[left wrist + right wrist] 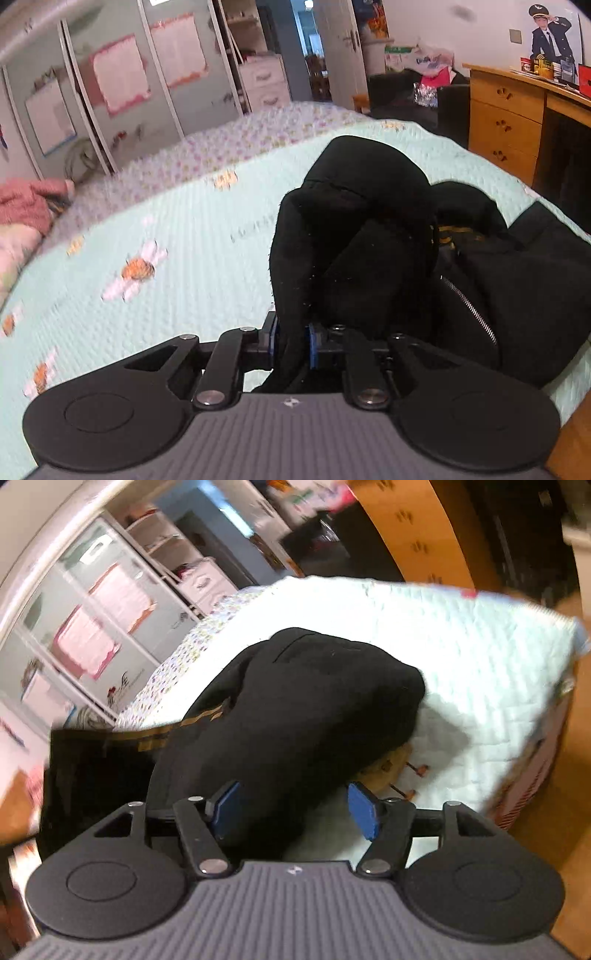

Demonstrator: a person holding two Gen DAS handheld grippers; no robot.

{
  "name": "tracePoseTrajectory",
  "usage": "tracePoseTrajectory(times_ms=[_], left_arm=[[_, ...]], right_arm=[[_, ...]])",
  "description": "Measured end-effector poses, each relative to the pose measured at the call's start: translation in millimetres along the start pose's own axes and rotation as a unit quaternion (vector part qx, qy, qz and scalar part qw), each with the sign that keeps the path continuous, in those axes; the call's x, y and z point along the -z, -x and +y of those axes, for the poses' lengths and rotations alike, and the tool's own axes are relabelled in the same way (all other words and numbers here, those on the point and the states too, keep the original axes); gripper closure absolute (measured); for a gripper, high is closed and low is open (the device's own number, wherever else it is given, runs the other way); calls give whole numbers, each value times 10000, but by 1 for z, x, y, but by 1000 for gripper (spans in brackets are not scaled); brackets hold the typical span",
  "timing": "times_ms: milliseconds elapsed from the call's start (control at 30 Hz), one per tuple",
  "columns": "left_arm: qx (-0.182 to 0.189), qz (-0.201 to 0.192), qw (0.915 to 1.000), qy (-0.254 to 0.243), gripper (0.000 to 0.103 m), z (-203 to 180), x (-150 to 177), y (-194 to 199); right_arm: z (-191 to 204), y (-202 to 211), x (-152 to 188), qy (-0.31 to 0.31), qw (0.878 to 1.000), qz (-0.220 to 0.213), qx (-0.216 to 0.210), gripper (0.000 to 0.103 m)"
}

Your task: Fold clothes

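One soft, floppy black jacket (369,229); my left gripper (291,345) pinches its edge; my right gripper (295,806) is spread wide around a fold; grab hems, not the slippery zipper (469,310).

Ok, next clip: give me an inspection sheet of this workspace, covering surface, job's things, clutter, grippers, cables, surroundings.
Surface: bed with pale green flowered quilt.
Job's things: black zip-up jacket, bunched near the bed's edge.
Clutter: pink cloth at the far side of the bed.
Grippers: left gripper jaws shut on a jacket fold; right gripper jaws open, jacket cloth between them, pads not pressing.
Cables: nothing seen.
Surroundings: wardrobe doors, wooden desk with drawers, open doorway.
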State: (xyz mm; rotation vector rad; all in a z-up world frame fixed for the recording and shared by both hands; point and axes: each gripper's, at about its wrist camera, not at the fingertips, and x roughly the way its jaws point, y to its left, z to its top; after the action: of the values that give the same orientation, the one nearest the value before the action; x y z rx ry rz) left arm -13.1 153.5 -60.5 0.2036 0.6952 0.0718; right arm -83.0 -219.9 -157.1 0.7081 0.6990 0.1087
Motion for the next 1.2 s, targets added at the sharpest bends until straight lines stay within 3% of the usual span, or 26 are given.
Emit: tracePoseTrajectory(times_ms=[67,133,200,233,333,467,567,633,700,767,833,933,1000,1100,1167,1200], left_arm=[[-5,5,10000,-55,86,-1,6,1],[29,-9,10000,6,86,1,7,1],[69,-43,9999,99,86,4,7,2],[85,-71,9998,145,86,6,6,1],[-31,-266,9994,241,86,21,-3,3],[-316,-494,9971,486,89,51,-15,10],[-704,-743,9929,604,103,83,-23,24],[-1150,-980,9865,633,103,109,-23,40],[-1307,-1002,9829,820,103,137,-19,54],[-1514,-954,9793,947,103,161,-10,68],[-1745,-855,9754,1040,103,181,5,80],[-1895,-535,9722,1269,103,205,34,89],[-1848,-270,9726,1385,100,215,53,90],[-1671,115,9753,1443,100,218,83,82],[-1539,369,9762,1480,98,219,103,76],[-1412,479,9774,1502,97,220,109,69]], right_arm=[[1,-28,-13,-335,9990,126,260,26],[5,-54,-19,-685,9955,328,562,26],[10,-72,-21,-817,9950,364,433,35],[17,-77,-22,-770,9957,336,393,49],[48,-79,-28,-362,9986,154,349,69],[100,-74,-53,-245,9976,-30,-654,82],[161,-78,-63,127,9895,33,-1436,83],[206,-82,-64,456,9809,127,-1886,86],[261,-89,-61,881,9683,261,-2324,89],[322,-96,-50,1358,9493,393,-2806,102],[379,-96,-32,1777,9209,481,-3436,103],[458,-105,3,2542,9044,792,-3334,102],[479,-119,29,2886,8931,1046,-3289,100],[456,-125,73,3318,8831,1185,-3100,92],[425,-127,95,3537,8875,1166,-2714,70],[408,-128,105,3632,8902,1147,-2500,67]])
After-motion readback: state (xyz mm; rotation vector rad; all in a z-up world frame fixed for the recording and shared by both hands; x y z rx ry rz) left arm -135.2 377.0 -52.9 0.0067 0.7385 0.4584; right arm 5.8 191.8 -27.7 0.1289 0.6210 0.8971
